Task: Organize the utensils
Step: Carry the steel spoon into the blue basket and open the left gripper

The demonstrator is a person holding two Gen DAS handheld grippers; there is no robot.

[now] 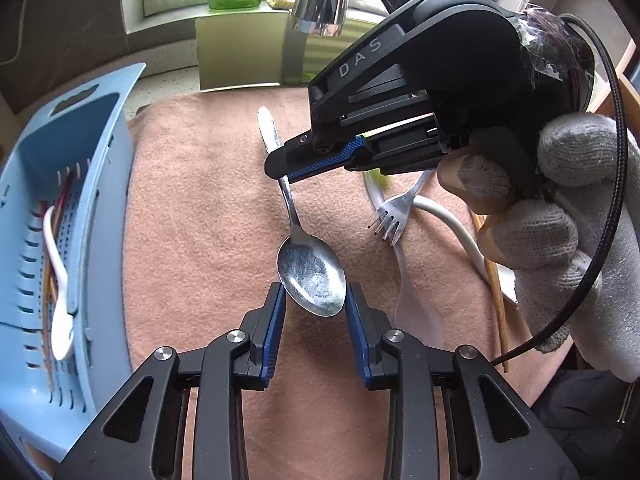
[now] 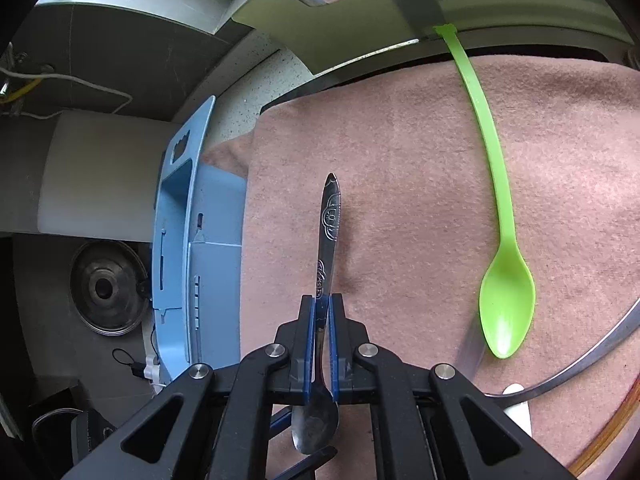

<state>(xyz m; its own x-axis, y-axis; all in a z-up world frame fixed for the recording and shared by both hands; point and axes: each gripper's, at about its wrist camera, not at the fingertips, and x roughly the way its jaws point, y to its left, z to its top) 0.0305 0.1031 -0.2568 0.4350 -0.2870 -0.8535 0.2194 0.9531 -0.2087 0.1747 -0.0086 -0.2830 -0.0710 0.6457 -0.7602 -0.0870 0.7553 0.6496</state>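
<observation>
The right gripper (image 2: 320, 312) has its fingers clamped on the handle of a metal spoon (image 1: 310, 276), holding it lifted above the pink towel (image 1: 208, 216) that covers the worktop. The spoon's bowl hangs toward the left gripper (image 1: 315, 300), whose fingers stand apart on either side of the bowl, close to its edges but not pressing it as far as I can see. A gloved hand (image 1: 576, 216) wraps the right gripper's grip. On the towel beyond lie a metal fork (image 1: 394, 210), a white utensil (image 1: 452, 220) and wooden chopsticks (image 1: 496, 292), partly hidden by the glove. A green plastic spoon (image 2: 500, 240) lies flat on the towel, well apart from the lifted spoon. At the towel's left edge sits a blue basket (image 1: 108, 208) with a white spoon (image 1: 60, 308) and some sticks inside
</observation>
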